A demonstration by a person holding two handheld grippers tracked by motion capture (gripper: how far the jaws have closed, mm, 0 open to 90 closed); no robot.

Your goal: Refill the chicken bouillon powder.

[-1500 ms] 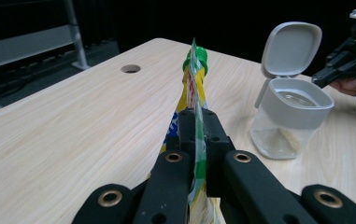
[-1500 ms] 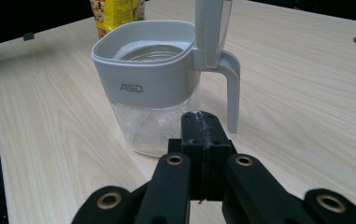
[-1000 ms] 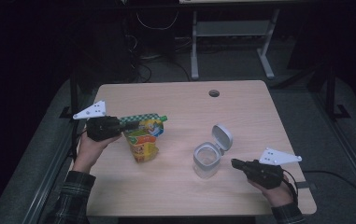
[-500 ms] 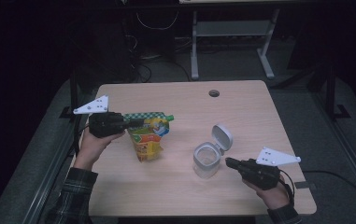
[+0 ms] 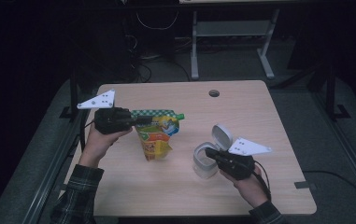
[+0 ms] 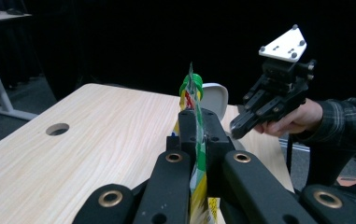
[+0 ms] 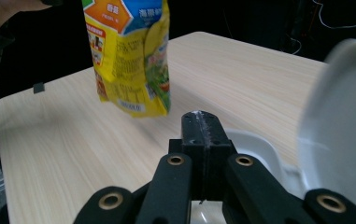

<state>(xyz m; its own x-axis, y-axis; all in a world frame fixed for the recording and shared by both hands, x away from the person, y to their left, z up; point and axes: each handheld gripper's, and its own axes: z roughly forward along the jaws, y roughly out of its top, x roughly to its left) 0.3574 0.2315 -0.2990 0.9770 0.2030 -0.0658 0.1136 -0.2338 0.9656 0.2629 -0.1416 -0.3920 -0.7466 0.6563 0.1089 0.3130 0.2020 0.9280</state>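
Note:
A yellow printed pouch [image 5: 156, 137] with a green top band and green spout cap [image 6: 191, 87] hangs above the wooden table [image 5: 241, 107]. My left gripper [image 5: 140, 120] is shut on its top edge, and the band runs between the jaws [image 6: 198, 122]. In the right gripper view the pouch [image 7: 130, 56] dangles above the tabletop. A clear tub [image 5: 203, 162] with a white hinged lid [image 5: 222, 136] standing open sits right of centre. My right gripper [image 5: 210, 152] is shut with nothing in it, its tip [image 7: 201, 125] over the tub's near rim [image 7: 255, 142].
A round cable hole [image 5: 214, 93] lies near the table's far edge. The right hand and its gripper [image 6: 270, 103] show beyond the pouch in the left gripper view. A desk frame [image 5: 231, 32] and cables stand on the dark floor behind.
The left gripper has carried the pouch up and a little to the right. The right gripper has moved left, up to the tub.

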